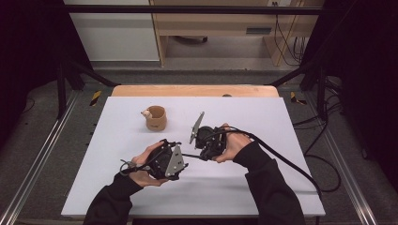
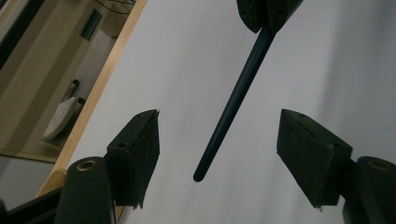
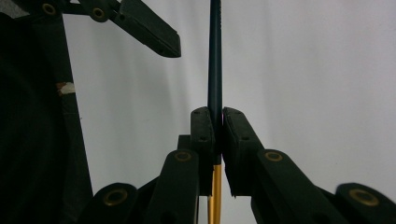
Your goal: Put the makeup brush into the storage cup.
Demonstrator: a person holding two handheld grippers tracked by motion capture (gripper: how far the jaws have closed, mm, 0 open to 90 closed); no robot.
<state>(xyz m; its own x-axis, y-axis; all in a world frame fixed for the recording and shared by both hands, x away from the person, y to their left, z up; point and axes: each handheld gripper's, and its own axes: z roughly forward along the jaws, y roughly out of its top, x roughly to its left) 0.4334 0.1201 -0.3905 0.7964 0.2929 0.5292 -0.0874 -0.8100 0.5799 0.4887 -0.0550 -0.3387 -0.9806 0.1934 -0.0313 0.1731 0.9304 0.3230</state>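
A slim dark stick (image 3: 215,56) with a gold section (image 3: 215,191) at its near end is clamped between the pads of my right gripper (image 3: 217,116), which is shut on it. In the high view the right gripper (image 1: 202,153) points left at mid table, and the stick (image 1: 191,155) reaches toward my left gripper (image 1: 184,159). In the left gripper view the stick's free end (image 2: 219,135) hangs between the open jaws of the left gripper (image 2: 218,137), touching neither pad. One left jaw shows at the top of the right gripper view.
A tan cup (image 1: 155,117) with a small white thing (image 1: 147,113) at its rim stands behind the grippers on the white table top (image 1: 263,183). A wooden edge (image 1: 195,90) borders the far side. Black cables (image 1: 291,164) trail right.
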